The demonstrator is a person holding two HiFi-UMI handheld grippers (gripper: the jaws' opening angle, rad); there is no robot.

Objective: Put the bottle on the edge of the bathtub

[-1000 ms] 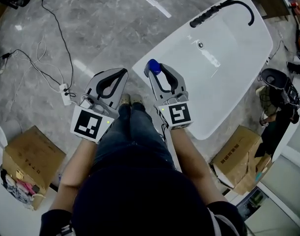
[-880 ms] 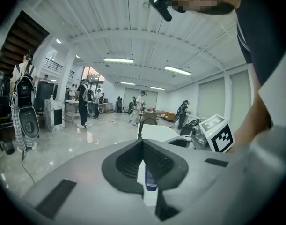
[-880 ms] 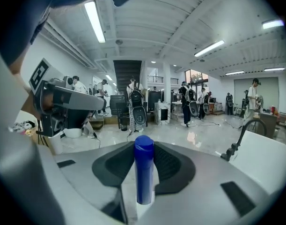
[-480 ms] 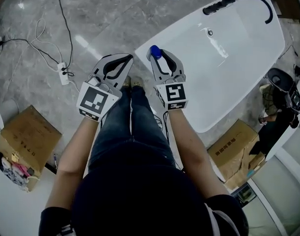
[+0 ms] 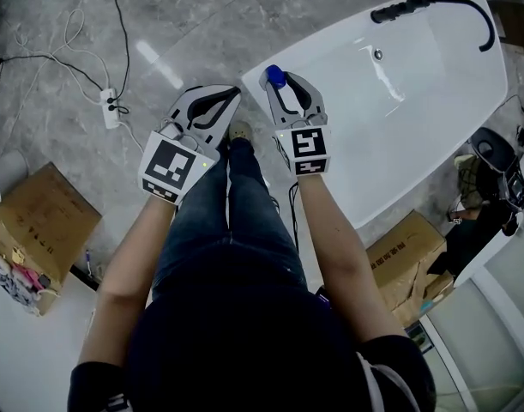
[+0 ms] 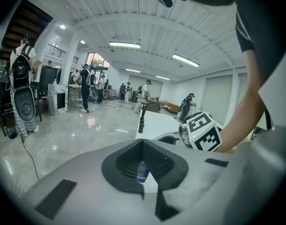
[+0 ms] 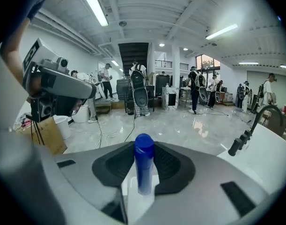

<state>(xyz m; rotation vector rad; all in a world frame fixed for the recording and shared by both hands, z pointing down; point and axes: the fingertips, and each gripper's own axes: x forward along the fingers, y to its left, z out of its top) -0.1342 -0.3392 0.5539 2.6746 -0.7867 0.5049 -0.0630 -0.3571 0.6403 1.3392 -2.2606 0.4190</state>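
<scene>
Stands at the near narrow end of the long white glossy bathtub point(image 5: 416, 118), looking down its length toward the black curved tap and hose point(image 5: 416, 5) at the far end. Probably picks this end for the closest reachable stretch of rim.

Has no use, by the look of it, for the two brown cardboard boxes. One point(image 5: 412, 256) sits on the grey marble floor point(image 5: 201, 24) near the bathtub's right-hand long side. The other point(image 5: 39, 221) sits well apart from the bathtub, off its near end.

Holds the grey two-jaw right gripper point(image 5: 286, 84) out over the bathtub's near end rim, tilted somewhat downward. Has its jaws partly closed and clamped on the slim blue plastic bottle with the rounded blue cap point(image 7: 143, 165). Grips the bottle upright by the body, cap clear above the jaws, likely so as to land it base-first on the flat white rim. Shows white bathtub surface directly under the bottle in the right gripper view. Cannot tell whether touching the rim or just above it. Judged as the setting-down step, release not yet made.

Carries the matching grey left gripper point(image 5: 231, 93) just beside the bathtub's near corner, tips together and nothing between them. Sees the bottle only through the window of its jaws, beyond them. Probably held there to be out of the way.

Passes over the small white plastic power strip point(image 5: 112, 110), well apart from the bathtub.
</scene>
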